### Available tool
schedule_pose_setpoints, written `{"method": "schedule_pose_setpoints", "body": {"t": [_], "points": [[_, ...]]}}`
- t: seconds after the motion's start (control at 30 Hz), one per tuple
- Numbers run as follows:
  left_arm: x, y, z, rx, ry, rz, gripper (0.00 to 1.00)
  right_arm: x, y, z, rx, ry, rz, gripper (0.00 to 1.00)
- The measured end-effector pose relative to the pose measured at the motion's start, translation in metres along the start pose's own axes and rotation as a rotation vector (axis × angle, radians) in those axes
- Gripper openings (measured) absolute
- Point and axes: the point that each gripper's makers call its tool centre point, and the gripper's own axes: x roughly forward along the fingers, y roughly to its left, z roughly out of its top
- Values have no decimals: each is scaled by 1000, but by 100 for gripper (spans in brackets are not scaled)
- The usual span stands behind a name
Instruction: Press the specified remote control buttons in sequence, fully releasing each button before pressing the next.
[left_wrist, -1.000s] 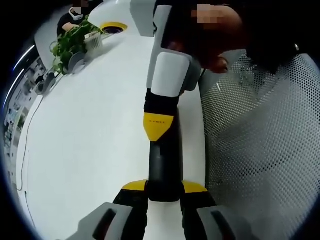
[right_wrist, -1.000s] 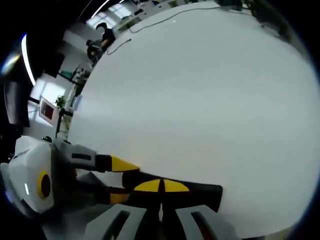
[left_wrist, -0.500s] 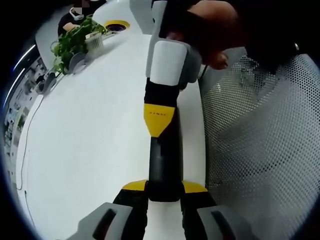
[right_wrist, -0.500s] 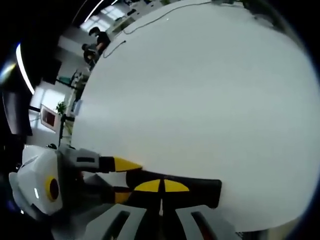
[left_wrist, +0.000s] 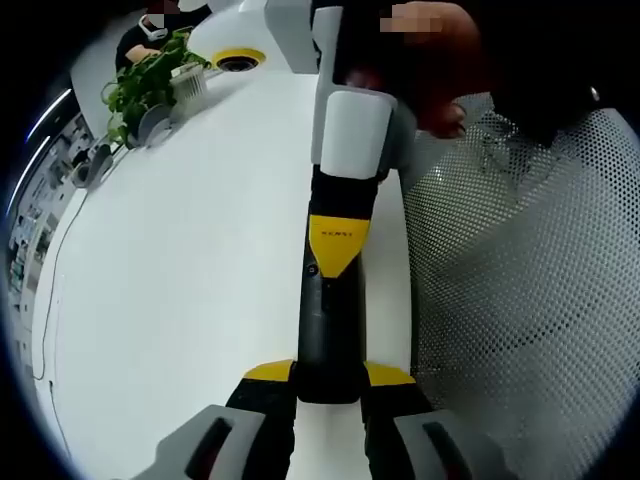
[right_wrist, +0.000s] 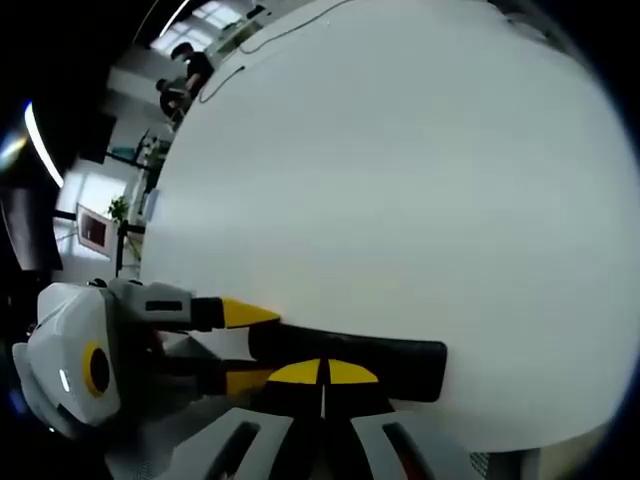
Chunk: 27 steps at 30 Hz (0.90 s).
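**Remote control clamped by left gripper, right gripper's tips on its top face**

- Remote control (left_wrist: 328, 330): black, slim, long. In the left gripper view it runs straight ahead from between that tool's jaws; its near end is pinched there and hidden by them. In the right gripper view the same remote (right_wrist: 350, 355) lies crosswise just ahead of the tool's tips. Buttons and markings are too dark to make out in either view.
- Left gripper (left_wrist: 328, 375): yellow-tipped jaws pressed against both sides of the remote. In the right gripper view its white body and yellow tips enter from the left (right_wrist: 235, 345), astride the remote's end.
- Right gripper (right_wrist: 322, 372): jaws drawn together, yellow tips meeting, over the remote's midsection. In the left gripper view it comes down from ahead (left_wrist: 338, 248), the yellow tip resting on the remote's upper face; whether a button is depressed cannot be told.
- Hand (left_wrist: 430, 70): grips the right gripper's body, partly cut off at the view's top.
- Table (left_wrist: 180, 260): white, beneath the remote.
- Mesh chair (left_wrist: 520, 280): white, right of the left gripper.
- Potted plant (left_wrist: 150, 85): far ahead-left, small.
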Motion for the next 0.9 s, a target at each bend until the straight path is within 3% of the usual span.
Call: {"method": "schedule_pose_setpoints", "body": {"t": [0.1, 0.43, 0.53, 0.73, 0.9], "points": [[-1, 0, 0, 1, -1, 0, 24, 0, 0, 0, -1, -5, -3, 0], [0, 0, 1, 4, 7, 1, 24, 1, 1, -1, -170, -10, -66, 0], [0, 0, 0, 4, 8, 1, 24, 1, 1, 0, -177, -8, -71, 0], [0, 1, 1, 4, 8, 0, 24, 0, 0, 2, -83, -33, -9, 0], [0, 1, 1, -1, 4, 2, 24, 1, 3, 1, -124, -33, -40, 0]]}}
